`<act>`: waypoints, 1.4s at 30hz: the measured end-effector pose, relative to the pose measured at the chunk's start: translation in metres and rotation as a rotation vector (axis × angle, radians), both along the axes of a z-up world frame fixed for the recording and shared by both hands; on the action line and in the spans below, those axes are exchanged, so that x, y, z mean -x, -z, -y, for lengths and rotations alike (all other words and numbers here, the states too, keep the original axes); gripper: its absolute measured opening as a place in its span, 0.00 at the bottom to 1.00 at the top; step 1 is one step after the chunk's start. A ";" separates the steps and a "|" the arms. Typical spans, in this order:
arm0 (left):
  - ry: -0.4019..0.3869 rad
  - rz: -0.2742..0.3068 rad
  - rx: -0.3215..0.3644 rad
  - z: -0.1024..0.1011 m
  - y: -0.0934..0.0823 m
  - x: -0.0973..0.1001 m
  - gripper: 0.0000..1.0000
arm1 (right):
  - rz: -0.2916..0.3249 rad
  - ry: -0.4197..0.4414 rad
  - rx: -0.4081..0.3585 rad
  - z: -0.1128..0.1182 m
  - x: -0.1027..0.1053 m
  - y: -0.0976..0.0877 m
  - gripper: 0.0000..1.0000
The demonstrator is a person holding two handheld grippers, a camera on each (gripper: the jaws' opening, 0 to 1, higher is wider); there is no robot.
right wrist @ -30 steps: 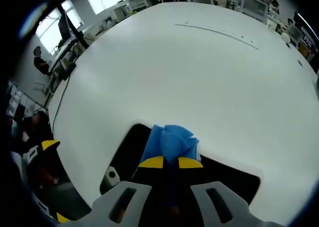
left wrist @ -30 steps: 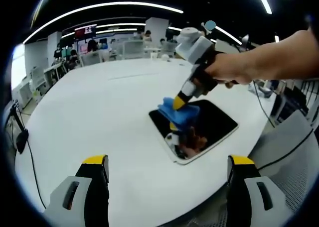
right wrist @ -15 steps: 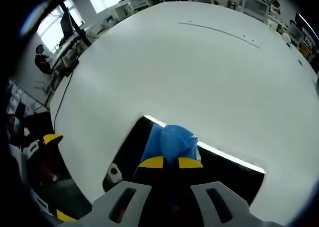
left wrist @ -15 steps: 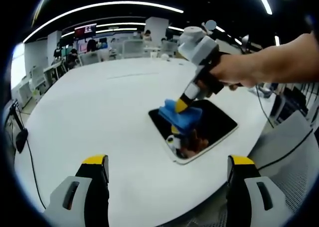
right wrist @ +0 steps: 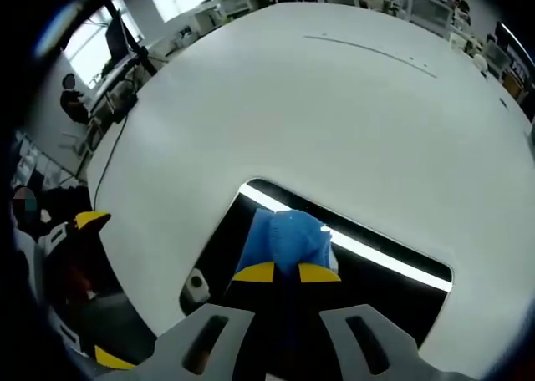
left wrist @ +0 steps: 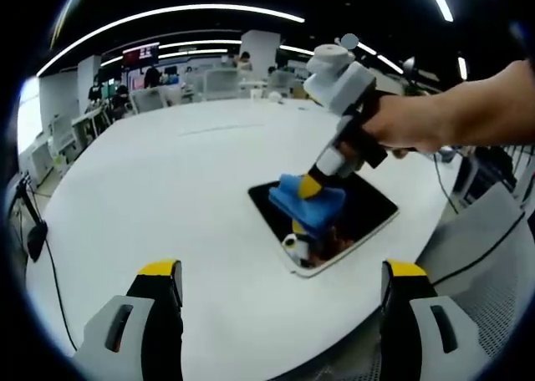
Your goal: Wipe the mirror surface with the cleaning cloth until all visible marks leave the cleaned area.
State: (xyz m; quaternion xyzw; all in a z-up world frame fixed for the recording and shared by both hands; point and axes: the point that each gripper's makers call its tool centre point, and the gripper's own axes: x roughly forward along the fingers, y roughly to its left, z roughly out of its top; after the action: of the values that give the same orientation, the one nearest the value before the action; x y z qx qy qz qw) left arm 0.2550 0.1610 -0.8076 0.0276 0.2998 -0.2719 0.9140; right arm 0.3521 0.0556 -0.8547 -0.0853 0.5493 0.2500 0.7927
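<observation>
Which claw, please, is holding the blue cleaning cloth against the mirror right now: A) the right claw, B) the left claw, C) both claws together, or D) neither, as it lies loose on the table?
A: the right claw is shut on the blue cloth, pressing it on the mirror, while the left claw stands open, apart from it.

Mirror (left wrist: 368,204): rectangular, white-framed with rounded corners, lying flat on the white worktop (left wrist: 167,197) near its edge. Surface dark, reflecting a ceiling light strip (right wrist: 376,260). Cleaning cloth (left wrist: 305,204): blue, bunched, pressed on the mirror glass towards one end, clamped in the right tongs (right wrist: 286,271).
</observation>
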 end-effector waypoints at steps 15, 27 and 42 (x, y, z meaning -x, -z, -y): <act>-0.013 0.043 0.006 -0.002 -0.008 -0.003 1.00 | -0.003 -0.014 -0.012 0.000 0.017 0.003 0.02; 0.002 0.021 -0.018 -0.001 -0.003 -0.002 1.00 | -0.033 -0.006 -0.044 -0.002 0.036 0.003 0.02; -0.027 0.022 -0.013 -0.005 -0.004 -0.003 1.00 | -0.037 -0.032 -0.048 -0.002 0.056 0.000 0.02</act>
State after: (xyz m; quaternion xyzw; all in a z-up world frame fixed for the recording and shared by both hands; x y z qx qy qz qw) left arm 0.2576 0.1658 -0.8039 0.0324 0.2919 -0.2575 0.9206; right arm 0.2960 0.0578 -0.8549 -0.0702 0.5563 0.2775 0.7801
